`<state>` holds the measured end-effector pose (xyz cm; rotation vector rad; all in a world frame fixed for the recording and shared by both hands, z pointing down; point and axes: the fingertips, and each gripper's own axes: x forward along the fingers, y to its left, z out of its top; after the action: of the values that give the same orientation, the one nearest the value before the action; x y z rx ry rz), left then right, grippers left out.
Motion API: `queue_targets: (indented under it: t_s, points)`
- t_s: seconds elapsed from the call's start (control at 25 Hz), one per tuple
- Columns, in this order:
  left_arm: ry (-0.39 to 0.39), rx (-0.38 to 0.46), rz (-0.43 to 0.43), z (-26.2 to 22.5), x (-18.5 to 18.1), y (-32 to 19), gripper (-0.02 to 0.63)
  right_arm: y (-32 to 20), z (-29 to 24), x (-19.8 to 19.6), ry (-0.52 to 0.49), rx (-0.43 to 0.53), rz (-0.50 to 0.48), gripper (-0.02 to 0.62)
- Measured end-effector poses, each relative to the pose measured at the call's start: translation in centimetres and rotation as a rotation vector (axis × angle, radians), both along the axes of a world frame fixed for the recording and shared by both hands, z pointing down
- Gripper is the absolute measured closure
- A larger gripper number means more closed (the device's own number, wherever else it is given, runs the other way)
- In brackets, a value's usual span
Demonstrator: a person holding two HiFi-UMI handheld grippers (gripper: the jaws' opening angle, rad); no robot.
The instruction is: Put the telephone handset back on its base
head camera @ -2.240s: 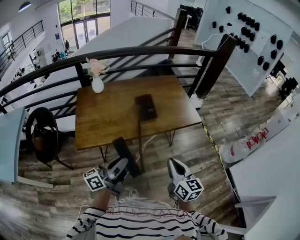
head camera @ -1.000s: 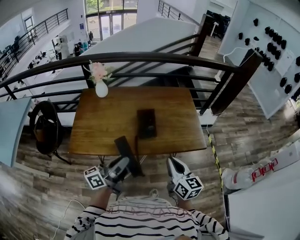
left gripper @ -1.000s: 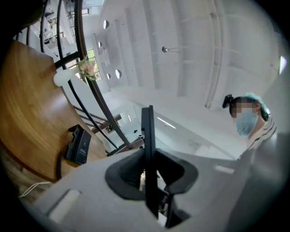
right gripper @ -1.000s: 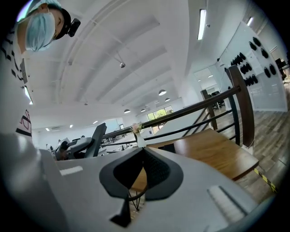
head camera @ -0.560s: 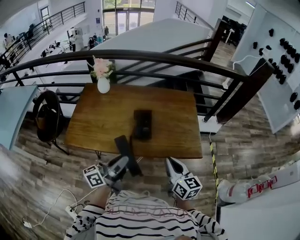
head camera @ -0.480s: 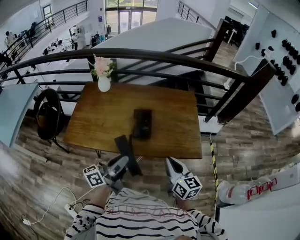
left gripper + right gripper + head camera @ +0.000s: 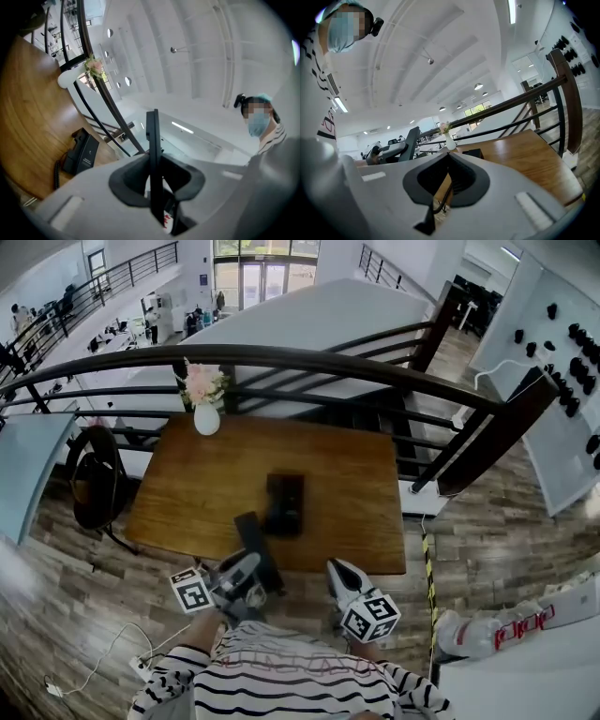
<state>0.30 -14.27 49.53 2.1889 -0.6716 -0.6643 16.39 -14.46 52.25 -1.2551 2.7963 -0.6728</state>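
The black telephone base (image 7: 284, 503) lies in the middle of the wooden table (image 7: 192, 486), near its front edge. My left gripper (image 7: 253, 565) is shut on the black handset (image 7: 251, 532), which sticks out over the table's front edge, just left of the base. In the left gripper view the handset (image 7: 153, 154) stands edge-on between the jaws of my left gripper (image 7: 154, 161), with the base (image 7: 82, 152) ahead to the left. My right gripper (image 7: 334, 567) hovers before the table edge, shut and holding nothing. In the right gripper view the base (image 7: 472, 153) lies beyond my right gripper (image 7: 447, 157).
A white vase with pink flowers (image 7: 206, 413) stands at the table's far left corner. A dark railing (image 7: 309, 360) runs behind the table. A round black chair (image 7: 94, 486) stands at the left. A white cable (image 7: 112, 657) lies on the floor at the left.
The table and base have come closer. Both grippers have moved toward the table's front edge, the left one still holding the handset.
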Motion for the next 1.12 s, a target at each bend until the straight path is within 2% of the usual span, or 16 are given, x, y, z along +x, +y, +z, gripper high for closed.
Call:
queue_targets:
  t_s: [0.16, 0.6, 1.12]
  points:
    - [-0.01, 0.002, 0.041, 0.2, -0.6, -4.0, 0.534, -2.9, -0.5, -1.3, 0.01, 0.016, 0.012, 0.595]
    - [-0.093, -0.03, 0.179, 3.1, -1.9, -13.8, 0.535, -9.4, 0.3, -4.2, 0.023, -0.025, 0.07, 0.595]
    - [-0.145, -0.093, 0.284, 9.3, -1.9, -20.6, 0.535, -12.2, 2.7, -5.6, 0.056, -0.091, 0.102, 0.595]
